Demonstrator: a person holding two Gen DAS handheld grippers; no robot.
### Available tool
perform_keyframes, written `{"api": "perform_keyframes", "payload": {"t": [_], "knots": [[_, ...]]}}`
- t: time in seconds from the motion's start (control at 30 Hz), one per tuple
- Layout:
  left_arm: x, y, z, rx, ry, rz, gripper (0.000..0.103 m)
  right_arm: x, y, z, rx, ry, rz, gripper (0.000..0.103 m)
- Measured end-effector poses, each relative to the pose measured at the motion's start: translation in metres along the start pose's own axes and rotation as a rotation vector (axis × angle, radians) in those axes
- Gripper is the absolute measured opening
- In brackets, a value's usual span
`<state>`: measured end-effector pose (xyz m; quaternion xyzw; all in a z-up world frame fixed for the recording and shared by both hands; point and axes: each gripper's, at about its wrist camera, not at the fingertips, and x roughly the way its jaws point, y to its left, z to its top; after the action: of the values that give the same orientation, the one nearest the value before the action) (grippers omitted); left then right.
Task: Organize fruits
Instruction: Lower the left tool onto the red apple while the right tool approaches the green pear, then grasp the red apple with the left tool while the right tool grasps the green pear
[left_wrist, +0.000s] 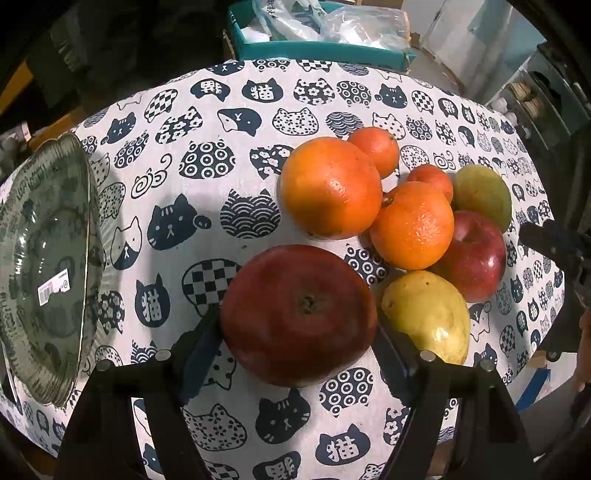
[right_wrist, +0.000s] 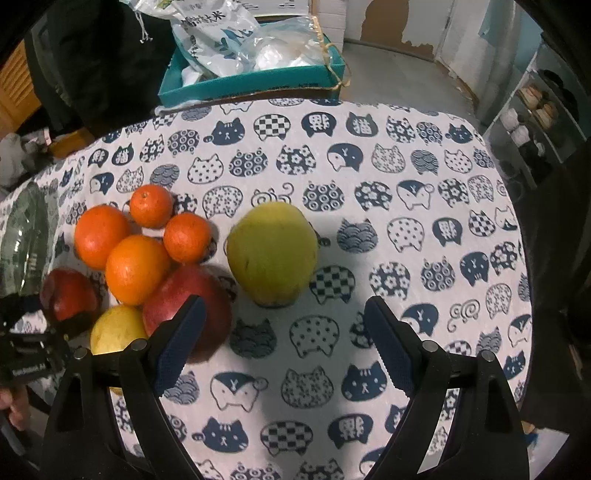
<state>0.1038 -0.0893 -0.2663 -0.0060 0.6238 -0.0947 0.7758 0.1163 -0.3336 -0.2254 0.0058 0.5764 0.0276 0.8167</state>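
Observation:
A big red apple (left_wrist: 299, 314) lies on the cat-print tablecloth (left_wrist: 207, 206), stem end up, filling the gap between the fingers of my left gripper (left_wrist: 297, 325); both pads touch its sides. Beyond it sits a cluster: a large orange (left_wrist: 330, 186), a smaller orange (left_wrist: 412, 229), two tangerines (left_wrist: 376, 149), a second red apple (left_wrist: 474, 254), a yellow fruit (left_wrist: 426, 317) and a green fruit (left_wrist: 482, 195). My right gripper (right_wrist: 284, 301) stands open above the cloth, just short of the green fruit (right_wrist: 271, 254), with nothing between its fingers.
A ribbed green glass bowl (left_wrist: 44, 266) with a label inside stands at the table's left edge. A teal box (right_wrist: 251, 79) of plastic bags sits behind the table. A shelf unit (right_wrist: 532, 122) stands to the right. Bare cloth (right_wrist: 424, 221) lies right of the green fruit.

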Motion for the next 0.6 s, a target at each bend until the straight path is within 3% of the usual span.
{"api": "perform_keyframes", "payload": {"t": [0.27, 0.6], "knots": [[-0.01, 0.013, 0.009, -0.033, -0.054, 0.015, 0.079, 0.02, 0.004, 0.02, -0.004, 0.012, 0.011, 0.086], [-0.018, 0.015, 0.022, -0.037, -0.095, 0.023, 0.079, 0.056, -0.001, 0.031, 0.024, 0.098, 0.03, 0.086]]}}
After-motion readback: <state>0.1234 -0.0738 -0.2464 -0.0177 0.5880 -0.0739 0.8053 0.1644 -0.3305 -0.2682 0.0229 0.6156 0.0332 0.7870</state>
